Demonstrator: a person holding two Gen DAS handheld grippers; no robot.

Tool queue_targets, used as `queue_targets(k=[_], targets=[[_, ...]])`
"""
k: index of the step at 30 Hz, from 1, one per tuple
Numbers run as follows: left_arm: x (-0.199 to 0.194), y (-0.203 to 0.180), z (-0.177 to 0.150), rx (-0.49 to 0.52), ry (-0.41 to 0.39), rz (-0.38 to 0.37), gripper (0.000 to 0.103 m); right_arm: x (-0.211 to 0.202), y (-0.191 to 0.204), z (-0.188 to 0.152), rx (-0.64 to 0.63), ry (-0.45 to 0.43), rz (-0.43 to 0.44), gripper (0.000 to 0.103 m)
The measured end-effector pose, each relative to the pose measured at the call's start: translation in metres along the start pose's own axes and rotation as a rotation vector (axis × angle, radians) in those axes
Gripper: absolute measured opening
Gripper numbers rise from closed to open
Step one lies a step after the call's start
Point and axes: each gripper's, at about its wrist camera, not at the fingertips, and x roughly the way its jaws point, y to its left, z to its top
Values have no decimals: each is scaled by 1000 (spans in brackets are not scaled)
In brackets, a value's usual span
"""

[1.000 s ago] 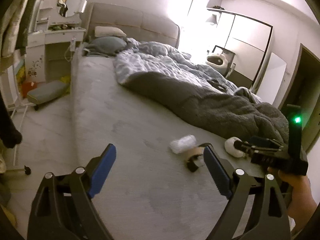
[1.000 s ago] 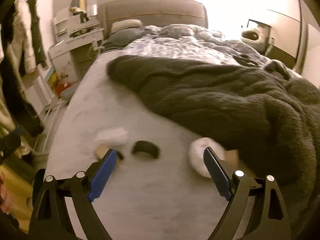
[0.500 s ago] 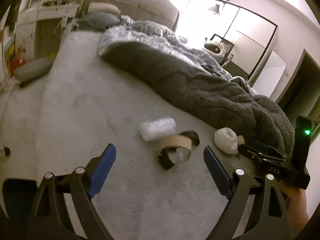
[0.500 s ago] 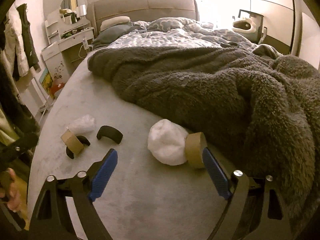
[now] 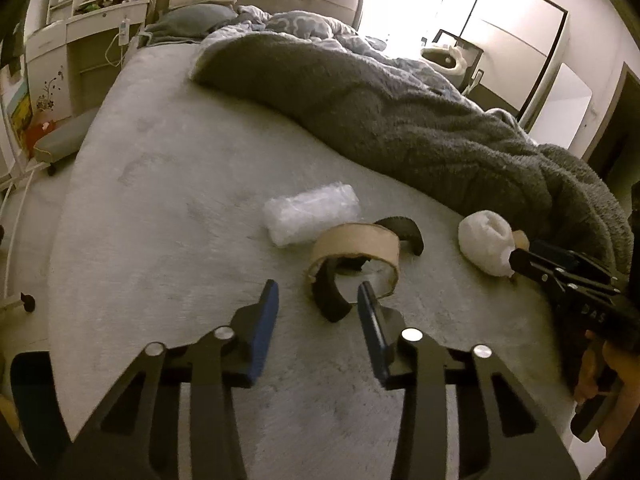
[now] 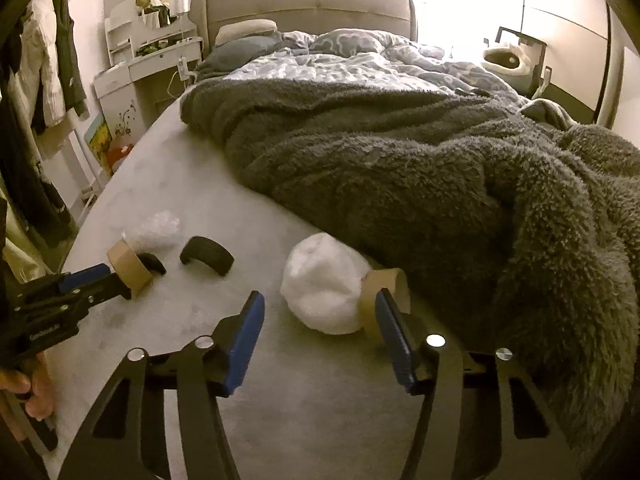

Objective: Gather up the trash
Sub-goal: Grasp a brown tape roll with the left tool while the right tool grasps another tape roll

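Note:
Trash lies on the grey bed sheet. A cardboard tape ring (image 5: pixel 356 246) stands on edge with a black curved piece (image 5: pixel 330 298) inside it; another black curved piece (image 5: pixel 404 230) lies behind. A clear plastic wad (image 5: pixel 312 212) lies to its left. My left gripper (image 5: pixel 318 298) is open, fingertips at the ring's near side. A white crumpled wad (image 6: pixel 324 286) lies beside a second cardboard ring (image 6: pixel 386 292). My right gripper (image 6: pixel 320 308) is open around the white wad. In the right wrist view, the first ring (image 6: pixel 128 266) and the left gripper (image 6: pixel 94 280) are at left.
A thick dark grey fleece blanket (image 6: pixel 440 160) covers the bed's right half, just behind the trash. A white dressing table (image 6: pixel 148 64) with a mirror stands by the headboard. Clothes (image 6: pixel 44 64) hang at far left. The bed edge (image 5: pixel 60 240) drops to the floor at left.
Both grippers have moved closer to the trash and their jaws have narrowed. The left one now reaches the cardboard ring; the right one now brackets the white wad.

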Motion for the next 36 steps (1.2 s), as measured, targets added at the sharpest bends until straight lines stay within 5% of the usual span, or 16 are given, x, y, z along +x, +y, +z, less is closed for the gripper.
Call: queue_targets(k=[14,24,26,28,36], targets=[[17,-5,1,-36,17,60,11,-8,-29,-9,-24,-4,10,41],[9,-11,-2,-2,5,34,10,9,-25,-12,-70,48,-77,41],[5,-12,-4,6,3,29,10,17,-24,-14,-81,66,-90,36],[3,-14,-5,24,4,28,10,22,-25,-14,-75,77,-78,18],[-12,-16,-5,82,-3,24,10,3,-19,-3,-55,41,-66,12]])
